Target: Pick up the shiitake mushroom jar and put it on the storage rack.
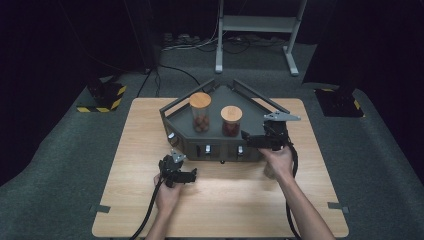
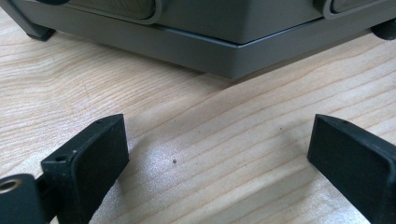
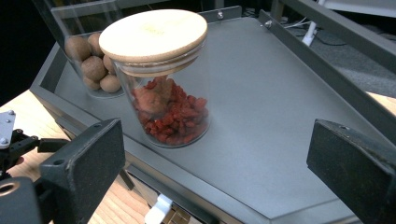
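Right gripper (image 1: 248,138) – jaws spread, empty, lined up on my glass jar of red dried fruit with round wooden lid (image 3: 161,79) – upright on the grey metal tray (image 3: 280,93) | left gripper (image 1: 192,175) unclenched, parked on the wooden table (image 2: 210,140), clear of the reach.

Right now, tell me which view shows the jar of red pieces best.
The right gripper view: the jar of red pieces sits close, with lid and contents sharp. The high view shows it small and far on the grey tray; the left gripper view gives table and tray base.
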`<state>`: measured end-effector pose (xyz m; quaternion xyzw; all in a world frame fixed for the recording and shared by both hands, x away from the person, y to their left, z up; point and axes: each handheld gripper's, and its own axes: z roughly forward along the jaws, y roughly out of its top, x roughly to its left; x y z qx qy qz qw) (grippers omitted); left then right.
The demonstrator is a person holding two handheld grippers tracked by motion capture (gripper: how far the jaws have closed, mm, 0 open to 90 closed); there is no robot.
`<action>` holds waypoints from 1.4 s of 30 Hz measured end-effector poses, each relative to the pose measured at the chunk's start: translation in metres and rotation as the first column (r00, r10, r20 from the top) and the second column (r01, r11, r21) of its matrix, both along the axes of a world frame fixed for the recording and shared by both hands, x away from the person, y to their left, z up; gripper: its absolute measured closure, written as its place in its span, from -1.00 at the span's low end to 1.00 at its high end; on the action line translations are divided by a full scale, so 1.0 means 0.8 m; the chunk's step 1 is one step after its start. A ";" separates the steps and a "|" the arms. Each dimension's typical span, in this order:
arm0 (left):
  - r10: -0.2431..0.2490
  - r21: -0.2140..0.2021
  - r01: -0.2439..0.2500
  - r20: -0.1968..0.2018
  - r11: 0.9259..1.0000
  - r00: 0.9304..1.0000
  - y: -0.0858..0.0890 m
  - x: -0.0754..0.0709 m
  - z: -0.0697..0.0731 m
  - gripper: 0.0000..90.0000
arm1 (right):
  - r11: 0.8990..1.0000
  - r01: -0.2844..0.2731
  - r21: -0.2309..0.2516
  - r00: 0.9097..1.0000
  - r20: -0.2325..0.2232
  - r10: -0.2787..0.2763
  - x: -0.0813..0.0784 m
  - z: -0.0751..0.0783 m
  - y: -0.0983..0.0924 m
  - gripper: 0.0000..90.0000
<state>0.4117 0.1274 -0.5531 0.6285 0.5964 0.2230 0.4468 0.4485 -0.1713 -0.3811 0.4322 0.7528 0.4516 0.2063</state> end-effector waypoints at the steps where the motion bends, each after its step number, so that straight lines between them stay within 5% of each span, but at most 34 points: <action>1: 0.000 0.001 0.000 -0.001 1.000 1.000 0.000 0.000 0.000 -0.89 | 1.000 0.002 0.001 1.000 0.003 -0.002 -0.001 0.001 -0.002 -0.90; 23: 0.001 -0.001 -0.001 0.000 1.000 1.000 0.000 0.000 0.000 -0.89 | 1.000 0.025 -0.004 1.000 0.000 -0.025 -0.003 -0.001 -0.012 -0.85; 42: 0.005 -0.007 -0.005 0.001 1.000 1.000 -0.001 0.000 0.000 -0.89 | 0.998 0.061 0.024 0.998 0.023 -0.061 -0.022 -0.011 -0.058 -0.84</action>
